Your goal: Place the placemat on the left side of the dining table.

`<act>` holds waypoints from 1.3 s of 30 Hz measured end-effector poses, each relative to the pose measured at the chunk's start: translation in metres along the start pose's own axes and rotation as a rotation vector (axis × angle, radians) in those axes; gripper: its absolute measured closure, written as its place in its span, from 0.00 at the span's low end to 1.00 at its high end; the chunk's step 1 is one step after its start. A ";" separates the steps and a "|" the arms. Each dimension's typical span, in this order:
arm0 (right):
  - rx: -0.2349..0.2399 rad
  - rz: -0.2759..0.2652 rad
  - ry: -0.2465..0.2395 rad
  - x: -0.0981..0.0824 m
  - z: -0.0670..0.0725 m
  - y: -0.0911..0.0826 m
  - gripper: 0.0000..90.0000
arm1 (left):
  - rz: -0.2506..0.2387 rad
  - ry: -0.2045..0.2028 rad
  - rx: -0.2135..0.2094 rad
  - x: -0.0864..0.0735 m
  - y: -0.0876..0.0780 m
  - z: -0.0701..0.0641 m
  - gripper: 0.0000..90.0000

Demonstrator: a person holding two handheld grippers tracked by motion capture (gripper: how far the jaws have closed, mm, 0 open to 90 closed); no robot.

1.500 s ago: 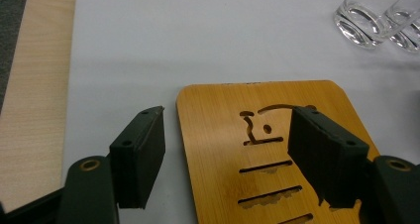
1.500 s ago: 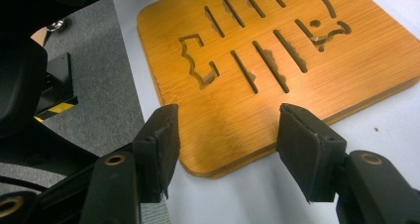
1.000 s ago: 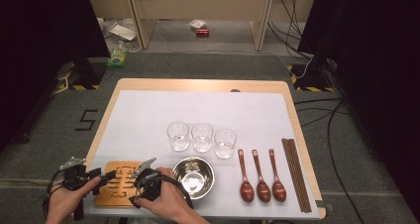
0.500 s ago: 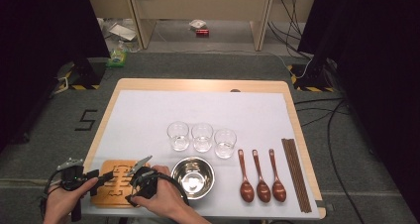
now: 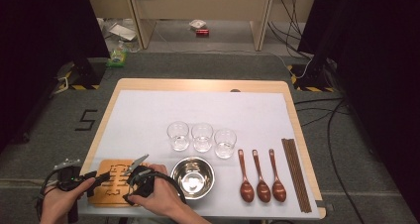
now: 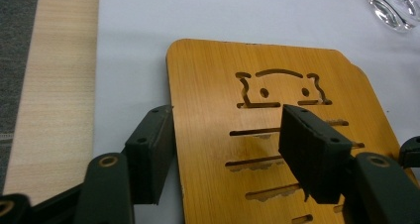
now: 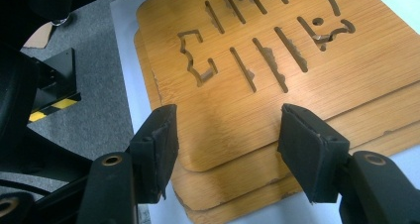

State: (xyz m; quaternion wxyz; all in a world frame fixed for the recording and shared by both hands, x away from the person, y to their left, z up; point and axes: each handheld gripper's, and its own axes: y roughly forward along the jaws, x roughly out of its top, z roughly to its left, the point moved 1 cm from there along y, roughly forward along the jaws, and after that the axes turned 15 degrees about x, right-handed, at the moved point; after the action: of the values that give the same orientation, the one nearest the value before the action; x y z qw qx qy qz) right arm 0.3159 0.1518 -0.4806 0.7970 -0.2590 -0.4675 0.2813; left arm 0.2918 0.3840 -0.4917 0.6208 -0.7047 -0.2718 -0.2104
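Observation:
A stack of three bamboo boards (image 5: pixel 111 188) with cut-out slots lies at the front left corner of the white mat. My left gripper (image 5: pixel 99 177) comes in from the left. In the left gripper view its jaws (image 6: pixel 228 120) straddle the left edge of the top board (image 6: pixel 277 70), one pad beside the edge and one over the wood. They have just been closing, with the board's edge between them, and stand open. My right gripper (image 5: pixel 128 187) hovers over the stack from the right. Its jaws (image 7: pixel 230 117) stand open above a rounded corner of the boards (image 7: pixel 247 100).
A steel bowl (image 5: pixel 193 177) sits just right of the boards. Behind it stand three clear glasses (image 5: pixel 202 136). Three wooden spoons (image 5: pixel 261 177) and dark chopsticks (image 5: pixel 295 172) lie at the right. The table's left wooden edge (image 6: pixel 54 85) and the floor are close by.
My right hand has drifted a little to the left over the boards. The left hand has kept its place.

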 end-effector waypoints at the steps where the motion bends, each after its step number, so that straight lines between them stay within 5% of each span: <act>1: 0.002 -0.001 -0.006 0.000 0.000 0.000 0.45 | -0.002 -0.008 0.000 0.000 -0.001 0.000 0.44; 11: -0.005 0.001 -0.008 0.000 0.000 0.000 0.46 | -0.133 -0.100 -0.072 0.013 -0.028 -0.001 0.55; 14: -0.007 -0.012 -0.017 -0.001 -0.002 0.001 0.46 | -0.151 -0.170 -0.218 0.015 -0.031 -0.006 0.61; 15: -0.008 -0.014 -0.016 -0.001 -0.001 0.001 0.46 | -0.157 -0.177 -0.233 0.015 -0.032 -0.008 0.62; 24: -0.008 -0.018 -0.007 -0.002 -0.002 0.001 0.47 | -0.139 -0.149 -0.277 0.013 -0.027 -0.021 0.79; 34: -0.021 -0.020 -0.029 -0.002 0.000 -0.007 0.47 | -0.180 -0.220 -0.346 0.014 -0.032 -0.023 0.95; 39: -0.035 -0.036 -0.057 -0.002 0.002 -0.020 0.48 | -0.220 -0.190 -0.309 0.017 -0.039 -0.026 0.95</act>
State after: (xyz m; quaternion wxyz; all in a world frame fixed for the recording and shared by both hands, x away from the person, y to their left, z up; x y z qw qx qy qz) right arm 0.3178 0.1369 -0.4677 0.7837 -0.2561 -0.4996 0.2660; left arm 0.2807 0.3640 -0.4480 0.4502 -0.7742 -0.3689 -0.2486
